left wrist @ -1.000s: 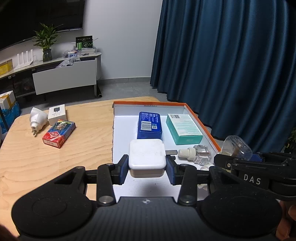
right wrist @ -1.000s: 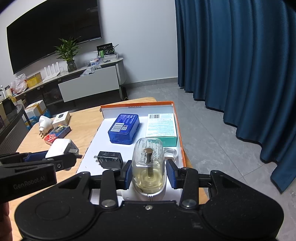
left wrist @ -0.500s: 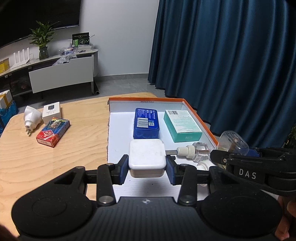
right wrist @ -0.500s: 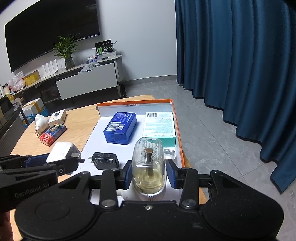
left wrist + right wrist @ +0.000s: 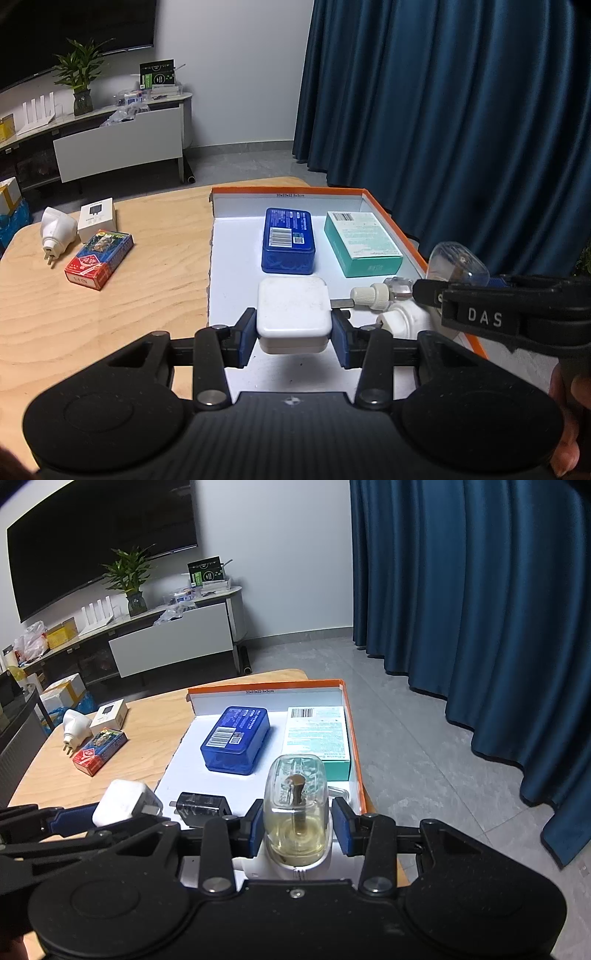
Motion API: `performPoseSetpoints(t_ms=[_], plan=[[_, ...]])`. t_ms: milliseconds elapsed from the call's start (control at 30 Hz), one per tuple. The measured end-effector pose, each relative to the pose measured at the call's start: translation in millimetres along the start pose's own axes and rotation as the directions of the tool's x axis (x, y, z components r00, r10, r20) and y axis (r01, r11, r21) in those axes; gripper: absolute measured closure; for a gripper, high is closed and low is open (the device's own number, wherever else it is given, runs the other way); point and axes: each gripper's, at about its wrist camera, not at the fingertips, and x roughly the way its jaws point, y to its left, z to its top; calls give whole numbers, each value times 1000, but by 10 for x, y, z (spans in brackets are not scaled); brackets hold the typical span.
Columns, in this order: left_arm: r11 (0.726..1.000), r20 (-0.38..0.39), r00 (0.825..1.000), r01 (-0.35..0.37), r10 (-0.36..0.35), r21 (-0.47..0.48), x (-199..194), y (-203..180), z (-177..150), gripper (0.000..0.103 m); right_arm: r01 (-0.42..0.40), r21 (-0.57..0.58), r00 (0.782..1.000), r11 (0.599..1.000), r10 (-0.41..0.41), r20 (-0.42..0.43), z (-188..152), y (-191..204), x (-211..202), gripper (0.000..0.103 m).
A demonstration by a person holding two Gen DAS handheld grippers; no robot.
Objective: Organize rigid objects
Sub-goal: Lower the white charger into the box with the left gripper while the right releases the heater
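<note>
White plastic fills your left gripper (image 5: 294,338): its blue-padded fingers (image 5: 246,341) are clenched on the sides of a square white charger block (image 5: 291,308), which hangs above the near end of the shallow white cardboard tray with the orange rim (image 5: 384,212). Your right gripper (image 5: 297,829) is clamped the same way on a clear plastic liquid-filled bottle seated in a white plug-in base (image 5: 295,812), held over the tray's near right corner; in the left view that bottle (image 5: 458,260) pokes out past the black arm marked DAS.

Just beyond your right fingers, a small black plug adapter (image 5: 201,806) lies on the tray floor, near the held charger (image 5: 123,806). Beside it to the right, in the left view, a small clear bottle with a cream ribbed cap (image 5: 380,295) lies on its side, and a white rounded piece (image 5: 404,319) sits just in front of it, partly hidden by your right gripper.

Farther in, a dark blue rectangular tin with a barcode label (image 5: 289,240) and a teal-and-white flat carton (image 5: 362,243) lie side by side, apart from each other, the carton close to the tray's right wall.

Left of the tray, on the pale wooden worktop (image 5: 110,314), a red-and-blue card box (image 5: 99,258), a white cube-shaped box (image 5: 96,219) and a white rounded plug adapter (image 5: 55,234) are grouped near the far edge, well apart from the tray.

Behind the worktop hang dark blue curtains (image 5: 461,590), and a low white cabinet (image 5: 170,638) carries a potted plant (image 5: 129,578).
</note>
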Motion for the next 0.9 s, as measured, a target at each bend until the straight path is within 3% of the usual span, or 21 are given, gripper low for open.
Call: performPoseSetpoints(t_ms=[900], plan=[[999, -28, 999, 40, -40, 30, 223, -134, 18, 60, -4, -73, 1000, 997, 4, -2, 459, 128, 471, 55]])
